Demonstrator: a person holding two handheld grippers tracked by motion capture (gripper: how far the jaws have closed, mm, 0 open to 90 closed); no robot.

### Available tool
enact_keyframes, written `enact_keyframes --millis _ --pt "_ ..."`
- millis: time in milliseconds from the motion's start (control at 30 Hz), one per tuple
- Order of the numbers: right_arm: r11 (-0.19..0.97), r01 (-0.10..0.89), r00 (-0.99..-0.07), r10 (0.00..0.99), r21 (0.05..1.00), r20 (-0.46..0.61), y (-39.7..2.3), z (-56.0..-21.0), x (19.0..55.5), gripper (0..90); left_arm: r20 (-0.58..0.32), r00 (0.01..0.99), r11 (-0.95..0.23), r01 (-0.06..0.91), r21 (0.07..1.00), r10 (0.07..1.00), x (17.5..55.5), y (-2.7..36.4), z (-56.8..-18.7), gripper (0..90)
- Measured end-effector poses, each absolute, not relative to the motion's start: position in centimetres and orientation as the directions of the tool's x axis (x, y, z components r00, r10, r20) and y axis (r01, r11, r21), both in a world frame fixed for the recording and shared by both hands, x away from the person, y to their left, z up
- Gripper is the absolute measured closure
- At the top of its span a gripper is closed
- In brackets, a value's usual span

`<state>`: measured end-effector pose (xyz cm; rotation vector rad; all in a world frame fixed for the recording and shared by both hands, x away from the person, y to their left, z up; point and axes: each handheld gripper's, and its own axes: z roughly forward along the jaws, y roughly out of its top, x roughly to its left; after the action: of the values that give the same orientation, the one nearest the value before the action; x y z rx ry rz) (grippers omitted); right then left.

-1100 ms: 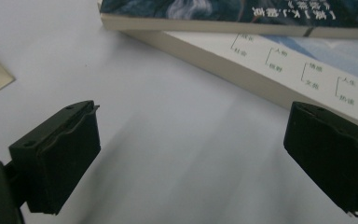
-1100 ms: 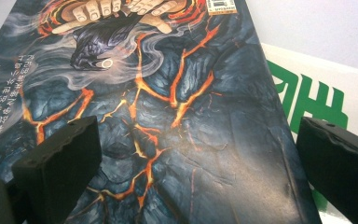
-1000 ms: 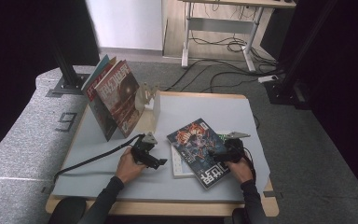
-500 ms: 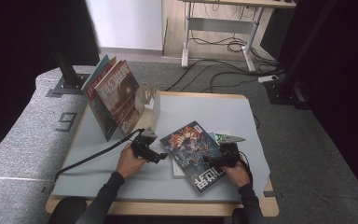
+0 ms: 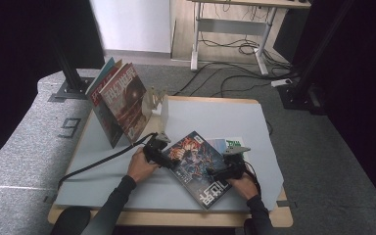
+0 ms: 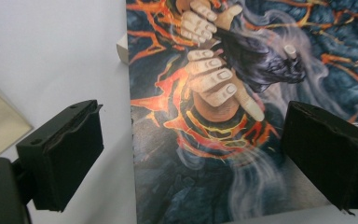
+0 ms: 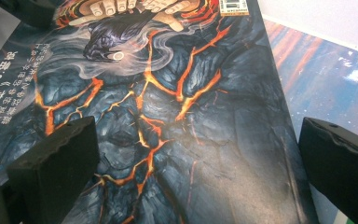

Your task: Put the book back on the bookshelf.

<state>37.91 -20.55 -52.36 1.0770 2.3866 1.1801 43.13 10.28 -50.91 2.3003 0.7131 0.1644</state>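
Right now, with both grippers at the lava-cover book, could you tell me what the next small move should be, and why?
Probably close the left gripper on the book edge: its jaws stand open astride that edge, and the right gripper is open too, so nothing grips it.

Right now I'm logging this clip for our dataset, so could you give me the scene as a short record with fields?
setting: grey table, person seated at its near edge
main item: dark book with lava cover, lying flat and skewed
left tongs: open, at the book's left edge
right tongs: open, over the book's right part
under the book: green and white booklet, partly covered
upright: books leaning on a stand, back left
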Motion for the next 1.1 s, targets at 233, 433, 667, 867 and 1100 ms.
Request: enact_keyframes --millis 233,433,667,867,1100 --pt "0.422 0.486 -0.678 0.734 0.765 0.026 -21.9 -51.9 37.0 0.0 -0.126 0.841 -0.576 0.462 0.675 0.527 43.5 10.2 -51.2 5.1" --pt "0.406 0.488 -0.653 0.758 0.772 0.014 -24.1 -52.0 35.8 0.0 -0.15 0.849 -0.569 0.46 0.681 0.507 43.4 10.0 -51.4 5.5" --pt "0.39 0.492 -0.63 0.777 0.778 0.008 -25.7 -52.1 34.1 0.0 -0.17 0.845 -0.564 0.475 0.676 0.507 43.8 9.9 -51.6 3.7" --pt "0.378 0.496 -0.62 0.785 0.782 0.013 -26.3 -52.2 32.9 0.0 -0.19 0.837 -0.555 0.492 0.671 0.512 44.6 9.8 -51.7 2.1" --pt "0.365 0.507 -0.603 0.797 0.781 0.019 -27.2 -52.4 31.8 0.0 -0.213 0.839 -0.55 0.499 0.669 0.501 44.8 9.8 -51.8 3.0"
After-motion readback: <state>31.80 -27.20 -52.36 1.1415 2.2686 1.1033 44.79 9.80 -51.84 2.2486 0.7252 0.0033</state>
